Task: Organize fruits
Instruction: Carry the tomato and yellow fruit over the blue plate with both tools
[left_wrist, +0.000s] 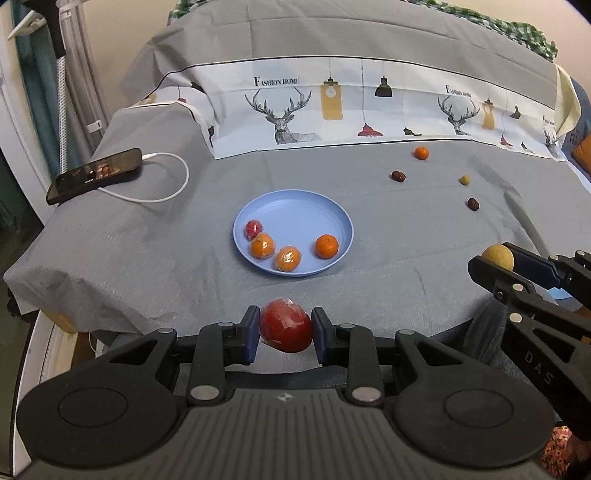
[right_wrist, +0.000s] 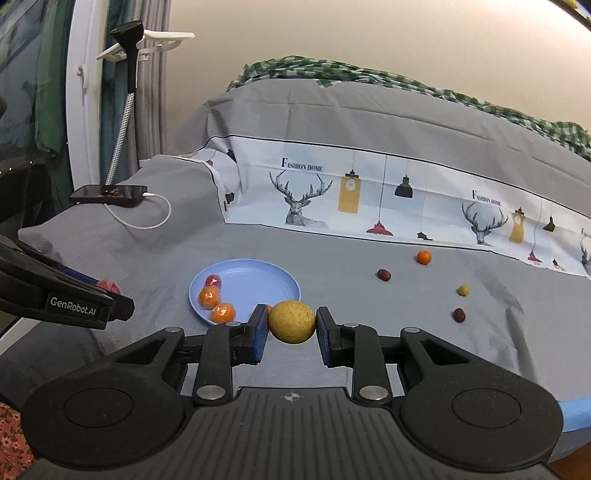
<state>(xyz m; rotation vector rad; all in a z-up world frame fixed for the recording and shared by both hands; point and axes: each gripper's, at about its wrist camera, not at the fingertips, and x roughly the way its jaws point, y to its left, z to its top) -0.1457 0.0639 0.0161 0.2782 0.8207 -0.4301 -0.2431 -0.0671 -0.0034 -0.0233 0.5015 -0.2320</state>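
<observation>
Two grips are full as I look across: my left gripper (left_wrist: 285, 334) pinches a wrapped red fruit (left_wrist: 286, 330) short of the blue plate (left_wrist: 295, 206), four fruits in it, and my right gripper (right_wrist: 291, 326) clamps a yellow-brown round fruit (right_wrist: 292, 321).

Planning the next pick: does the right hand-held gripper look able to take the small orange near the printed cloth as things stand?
Probably not yet. The right hand-held gripper is shut on a yellow-brown fruit, so it has no room. The small orange itself lies in the open on the grey cover, nothing around it.
</observation>
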